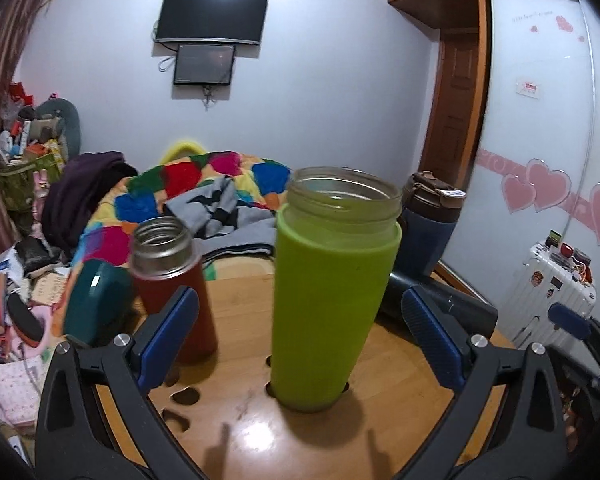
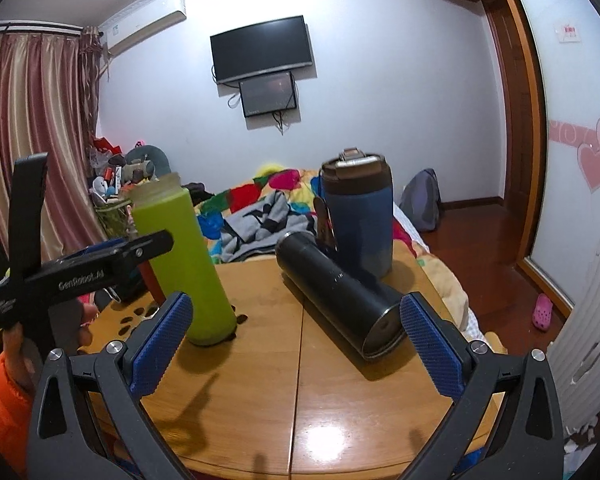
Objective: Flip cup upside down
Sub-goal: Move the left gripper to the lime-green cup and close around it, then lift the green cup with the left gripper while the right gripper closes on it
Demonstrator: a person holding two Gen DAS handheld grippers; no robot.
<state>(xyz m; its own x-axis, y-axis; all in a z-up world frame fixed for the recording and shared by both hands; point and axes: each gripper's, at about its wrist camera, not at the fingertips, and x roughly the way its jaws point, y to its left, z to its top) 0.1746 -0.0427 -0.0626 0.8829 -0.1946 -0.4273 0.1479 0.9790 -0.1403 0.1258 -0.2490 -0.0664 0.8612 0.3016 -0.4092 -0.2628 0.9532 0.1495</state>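
Observation:
A tall green cup (image 1: 328, 292) stands upright with its open mouth up on the round wooden table (image 1: 260, 436). My left gripper (image 1: 300, 332) is open, its blue pads either side of the cup and apart from it. The green cup also shows in the right wrist view (image 2: 180, 264), with the left gripper's body (image 2: 80, 272) beside it. My right gripper (image 2: 296, 332) is open and empty, over the table near a black cup (image 2: 340, 300) that lies on its side.
A red flask (image 1: 172, 284) with an open steel mouth stands left of the green cup. A teal object (image 1: 96, 304) lies further left. A blue lidded tumbler (image 2: 358, 216) stands at the table's far edge. A bed with a colourful quilt (image 1: 204, 188) lies behind.

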